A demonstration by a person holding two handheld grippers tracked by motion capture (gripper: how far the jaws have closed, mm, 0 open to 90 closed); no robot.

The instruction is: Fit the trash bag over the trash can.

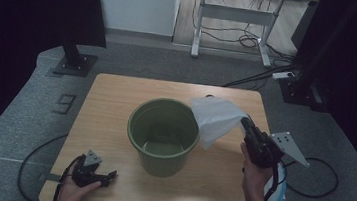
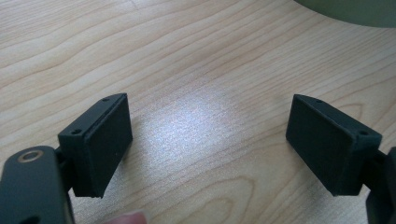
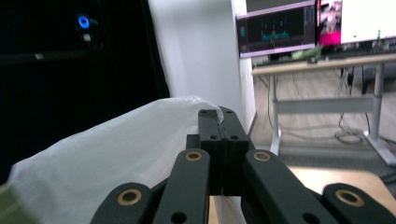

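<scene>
The step in hand seems to be lining the green bucket [image 1: 163, 135] with the white plastic bag [image 1: 213, 120]. The right gripper [image 1: 245, 121] has its jaws pressed together on one edge of the bag and holds it above the bucket's right rim. The bag hangs from that pinch, long axis slanting down and left toward the bucket; I cannot tell where its mouth points. The left gripper [image 1: 111, 176] rests on the bench [image 1: 111, 98] with jaws wide apart, holding nothing. Next, it probably must take the opposite edge to spread the bag open.
</scene>
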